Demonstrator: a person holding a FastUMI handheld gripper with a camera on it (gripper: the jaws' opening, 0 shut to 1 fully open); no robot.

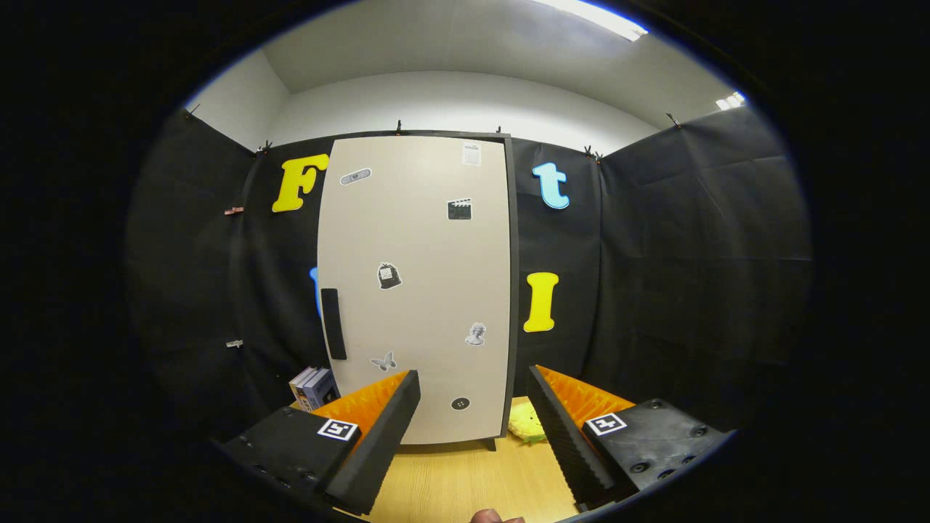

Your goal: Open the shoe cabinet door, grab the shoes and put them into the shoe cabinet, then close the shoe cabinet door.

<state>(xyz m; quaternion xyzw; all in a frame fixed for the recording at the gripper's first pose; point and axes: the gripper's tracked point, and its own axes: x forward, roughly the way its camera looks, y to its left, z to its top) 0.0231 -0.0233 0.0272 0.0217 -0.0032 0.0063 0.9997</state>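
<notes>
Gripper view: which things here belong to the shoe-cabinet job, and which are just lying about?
Job: cabinet door, shut; its handle; open gripper, holding nothing.
Lying about: books left of the cabinet; yellow-green thing by its right foot, too hidden to identify.

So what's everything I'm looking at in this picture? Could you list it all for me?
Shoe cabinet door: one, beige with small stickers, shut, upright beyond the fingers.
Door handle: one, black, on the door's left edge.
Books: a few, bluish and white spines, on the table left of the cabinet, behind the left finger.
Yellow-green soft thing: one, at the cabinet's lower right corner; too hidden to identify.
Table: one, light wood, under it all.
Ceiling lights: two, white, overhead.
Gripper: one, fingers open and apart, holding nothing, pointed at the door's lower part.
Person's fingertip: one, between the fingers' bases.
</notes>
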